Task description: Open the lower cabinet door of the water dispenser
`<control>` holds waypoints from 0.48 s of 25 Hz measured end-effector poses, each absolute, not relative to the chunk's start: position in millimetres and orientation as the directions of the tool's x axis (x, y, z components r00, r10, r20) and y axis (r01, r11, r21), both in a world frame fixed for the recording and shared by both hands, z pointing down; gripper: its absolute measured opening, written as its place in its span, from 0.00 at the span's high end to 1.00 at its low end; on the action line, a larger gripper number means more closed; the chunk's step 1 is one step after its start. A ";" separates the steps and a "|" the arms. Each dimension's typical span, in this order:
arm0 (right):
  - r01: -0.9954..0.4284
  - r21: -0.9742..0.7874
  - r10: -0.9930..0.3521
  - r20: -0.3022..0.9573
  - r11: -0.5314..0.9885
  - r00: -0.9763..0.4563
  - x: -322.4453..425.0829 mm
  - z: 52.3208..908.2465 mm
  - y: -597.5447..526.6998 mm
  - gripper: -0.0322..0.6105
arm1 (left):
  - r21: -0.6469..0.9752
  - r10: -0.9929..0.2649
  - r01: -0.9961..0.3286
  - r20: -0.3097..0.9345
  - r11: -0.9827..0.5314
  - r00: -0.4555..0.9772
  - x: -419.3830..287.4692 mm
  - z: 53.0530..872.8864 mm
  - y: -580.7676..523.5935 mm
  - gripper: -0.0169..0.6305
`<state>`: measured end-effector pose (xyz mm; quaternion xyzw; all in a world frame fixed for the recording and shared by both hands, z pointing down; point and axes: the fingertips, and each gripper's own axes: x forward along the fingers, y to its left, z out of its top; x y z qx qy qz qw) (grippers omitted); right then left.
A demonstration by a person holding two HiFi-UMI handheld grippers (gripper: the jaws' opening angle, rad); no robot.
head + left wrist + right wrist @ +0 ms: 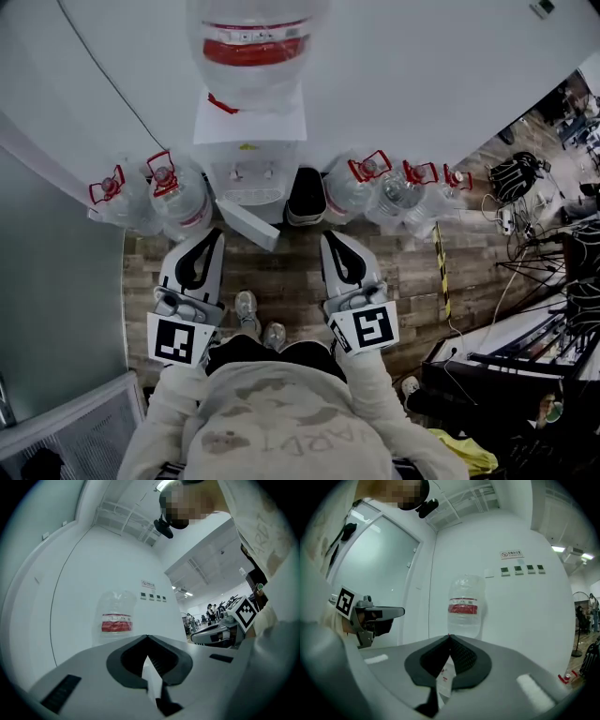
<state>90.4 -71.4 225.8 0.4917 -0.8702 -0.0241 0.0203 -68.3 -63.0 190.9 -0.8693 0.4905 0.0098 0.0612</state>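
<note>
Trouble at twelve o'clock: ajar-looking cabinet door (248, 225) may swing shut; left gripper (214, 234) and right gripper (330, 239) are closed, empty.

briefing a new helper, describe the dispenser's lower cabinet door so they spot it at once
Against the white wall stands the water dispenser with a big upturned bottle on top. Its lower cabinet door is the flat white panel angled out from its base, unlike the rounded red-handled spare bottles beside it.
</note>
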 end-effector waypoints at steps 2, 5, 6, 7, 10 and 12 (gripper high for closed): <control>-0.856 0.068 -0.858 -0.003 0.512 -0.514 91.7 219.3 -68.8 0.94 | -0.100 -0.850 -0.853 -0.086 -0.512 0.520 -67.3 187.3 -60.9 0.97; -0.857 0.064 -0.858 -0.023 0.511 -0.513 91.2 210.8 -66.1 0.94 | -0.107 -0.846 -0.851 -0.096 -0.515 0.524 -66.4 183.1 -58.5 0.97; -0.858 0.064 -0.858 -0.028 0.510 -0.512 91.2 208.4 -65.1 0.94 | -0.106 -0.847 -0.852 -0.098 -0.514 0.523 -66.2 181.5 -57.7 0.97; -0.857 0.071 -0.858 -0.029 0.510 -0.512 91.8 207.5 -63.7 0.94 | -0.113 -0.846 -0.851 -0.104 -0.513 0.523 -66.1 179.1 -56.9 0.97; -0.856 0.091 -0.857 -0.030 0.510 -0.514 94.3 204.9 -59.6 0.94 | -0.140 -0.838 -0.848 -0.136 -0.511 0.528 -65.3 172.3 -53.4 0.97; -0.856 0.095 -0.858 -0.034 0.508 -0.513 95.1 202.7 -57.7 0.94 | -0.138 -0.837 -0.849 -0.143 -0.511 0.527 -64.2 169.9 -51.8 0.97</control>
